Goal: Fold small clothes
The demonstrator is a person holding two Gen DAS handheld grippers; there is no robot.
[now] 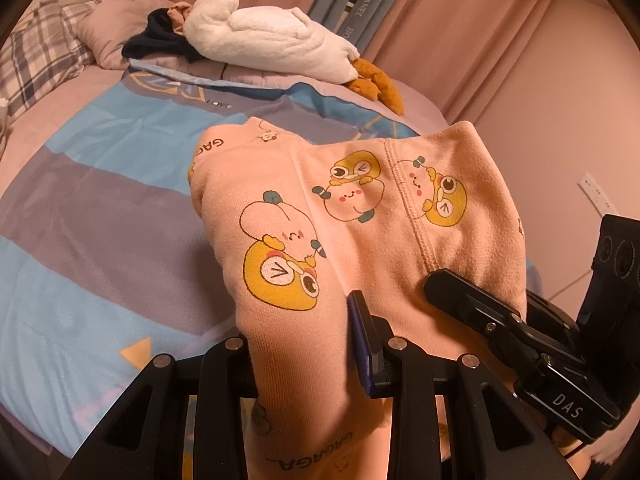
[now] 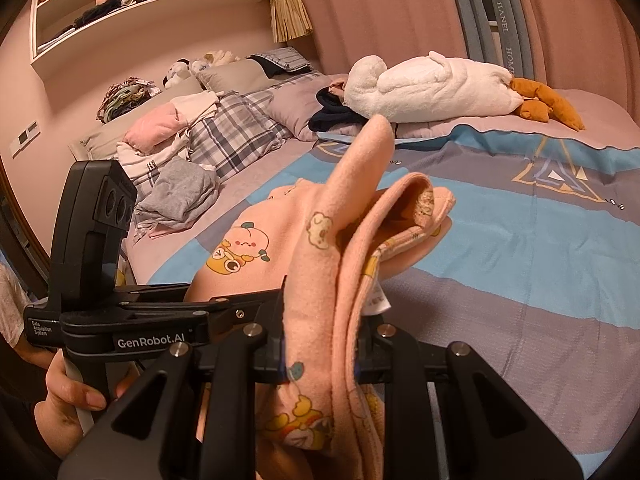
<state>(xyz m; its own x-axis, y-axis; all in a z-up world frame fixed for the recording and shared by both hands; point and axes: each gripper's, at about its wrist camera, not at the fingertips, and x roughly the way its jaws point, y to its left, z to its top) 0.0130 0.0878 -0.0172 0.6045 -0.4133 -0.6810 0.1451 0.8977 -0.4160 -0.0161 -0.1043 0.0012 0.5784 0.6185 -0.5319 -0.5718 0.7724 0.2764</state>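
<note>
A small peach-pink garment [image 1: 360, 216] printed with yellow and pink cartoon figures is held up over the bed between both grippers. My left gripper [image 1: 304, 344] is shut on one bunched end of it, and the cloth drapes down over the fingers. My right gripper [image 2: 326, 344] is shut on the other end of the pink garment [image 2: 344, 240], which folds up and over in front of the lens. The right gripper [image 1: 520, 332] also shows at lower right of the left wrist view, and the left gripper [image 2: 132, 320] at left of the right wrist view.
The bed below has a blue and purple striped cover [image 1: 100, 184]. A white plush goose [image 1: 260, 36] and dark clothes [image 2: 332, 116] lie near the pillows. Folded clothes [image 2: 176, 196] are piled at the bed's left side. Curtains [image 2: 380, 8] hang behind, and wall shelves [image 2: 120, 4] sit above.
</note>
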